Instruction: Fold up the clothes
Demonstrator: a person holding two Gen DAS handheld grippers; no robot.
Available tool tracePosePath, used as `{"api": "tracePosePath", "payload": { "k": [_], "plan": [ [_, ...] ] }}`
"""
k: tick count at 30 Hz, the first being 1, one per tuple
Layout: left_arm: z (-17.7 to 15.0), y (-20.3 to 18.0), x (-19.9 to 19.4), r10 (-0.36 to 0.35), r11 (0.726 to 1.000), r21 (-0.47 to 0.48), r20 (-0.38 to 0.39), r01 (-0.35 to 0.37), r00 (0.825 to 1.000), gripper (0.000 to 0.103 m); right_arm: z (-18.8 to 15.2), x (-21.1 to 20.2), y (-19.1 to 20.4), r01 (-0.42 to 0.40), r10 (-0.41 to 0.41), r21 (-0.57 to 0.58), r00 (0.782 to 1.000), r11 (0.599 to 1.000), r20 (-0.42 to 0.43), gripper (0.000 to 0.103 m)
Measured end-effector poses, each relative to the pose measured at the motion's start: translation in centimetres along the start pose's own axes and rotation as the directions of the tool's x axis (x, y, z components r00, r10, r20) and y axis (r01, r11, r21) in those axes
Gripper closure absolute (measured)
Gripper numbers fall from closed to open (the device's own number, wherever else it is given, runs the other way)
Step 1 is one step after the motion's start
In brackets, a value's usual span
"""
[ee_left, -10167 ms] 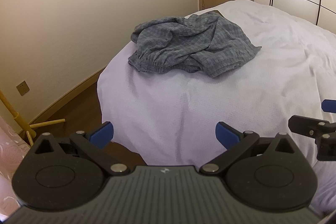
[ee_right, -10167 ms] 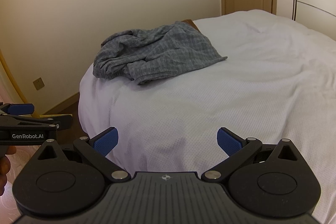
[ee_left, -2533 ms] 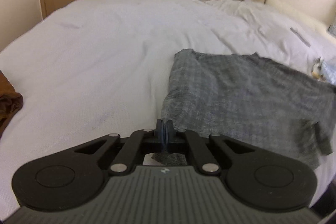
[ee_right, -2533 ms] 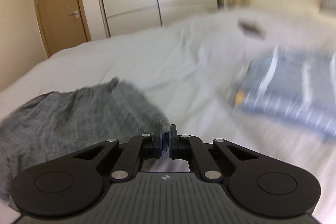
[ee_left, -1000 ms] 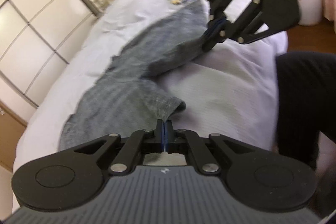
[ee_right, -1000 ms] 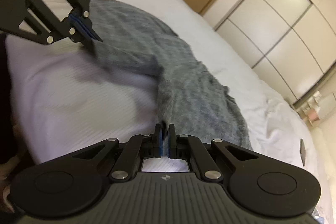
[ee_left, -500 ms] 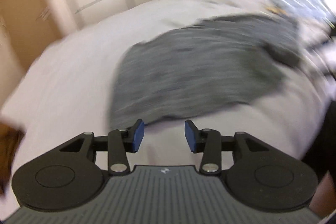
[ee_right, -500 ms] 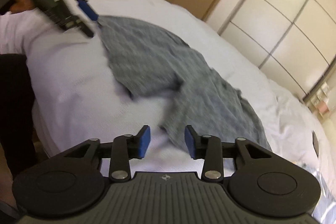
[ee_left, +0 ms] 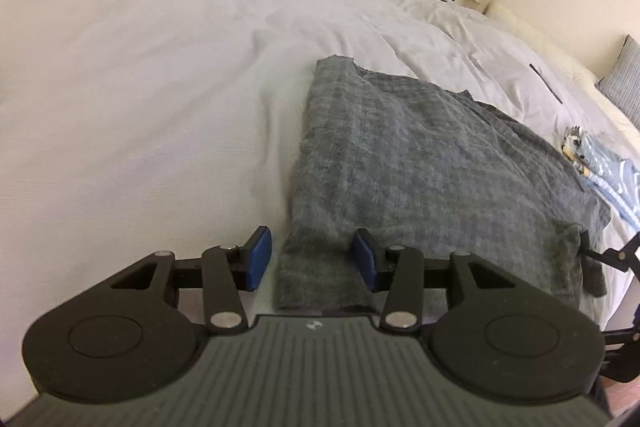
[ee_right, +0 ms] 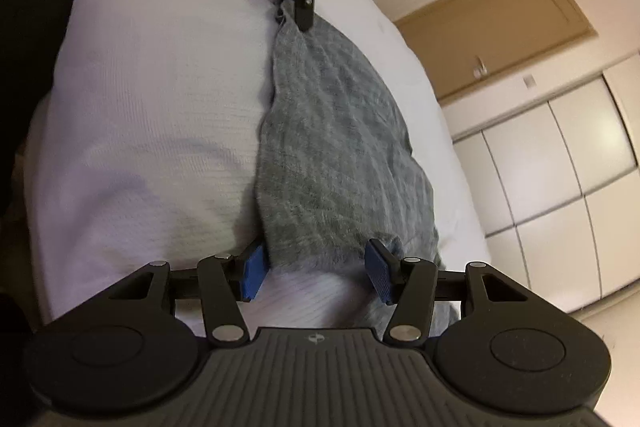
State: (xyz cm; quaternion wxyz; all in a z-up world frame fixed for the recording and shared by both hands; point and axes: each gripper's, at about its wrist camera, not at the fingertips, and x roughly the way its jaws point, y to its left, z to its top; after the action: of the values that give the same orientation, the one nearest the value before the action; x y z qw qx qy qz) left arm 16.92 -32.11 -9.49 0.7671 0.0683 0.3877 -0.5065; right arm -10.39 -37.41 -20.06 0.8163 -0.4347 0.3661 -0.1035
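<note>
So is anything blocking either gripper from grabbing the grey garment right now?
Nothing visible. The left gripper and the right gripper are both open, each straddling a near corner of the grey garment on the white bed.

Grey checked garment (ee_left: 420, 155) spread flat on bed (ee_left: 140, 67)

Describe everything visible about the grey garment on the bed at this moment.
The grey garment is a soft, faintly checked knit-looking fabric, spread mostly flat on the white bedsheet near the bed's edge. Its near hem runs between the two grippers. The left gripper and right gripper are both open, each straddling a near corner without pinching it. One corner droops over the edge.
</note>
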Motion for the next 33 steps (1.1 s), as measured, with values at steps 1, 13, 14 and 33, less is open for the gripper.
{"api": "tracePosePath", "payload": {
  "k": [1,13,14,33],
  "plan": [
    [0.1,0.0,0.1,-0.014,1.000,-0.008,-0.003,0.014,1.000,0.073,0.0,0.4,-0.2,0.003,-0.003,-0.012,1.000,1.000,0.004,0.052],
    [-0.4,1.8,-1.0,-0.078,0.996,-0.053,-0.010,0.078,0.997,0.088,-1.7,-1.4,-5.5,-0.276,0.259,0.624,0.958,0.731,0.120,0.038],
    [-0.5,1.8,-1.0,-0.082,0.995,-0.056,-0.010,0.081,0.997,0.087,-2.5,-1.2,-5.9,-0.292,0.275,0.697,0.951,0.655,0.141,0.038],
    [0.4,0.6,-6.2,-0.054,0.999,0.011,0.109,0.054,0.993,0.102,-7.8,1.5,-8.5,-0.365,0.241,0.891,0.870,-0.270,0.429,0.099]
  ]
}}
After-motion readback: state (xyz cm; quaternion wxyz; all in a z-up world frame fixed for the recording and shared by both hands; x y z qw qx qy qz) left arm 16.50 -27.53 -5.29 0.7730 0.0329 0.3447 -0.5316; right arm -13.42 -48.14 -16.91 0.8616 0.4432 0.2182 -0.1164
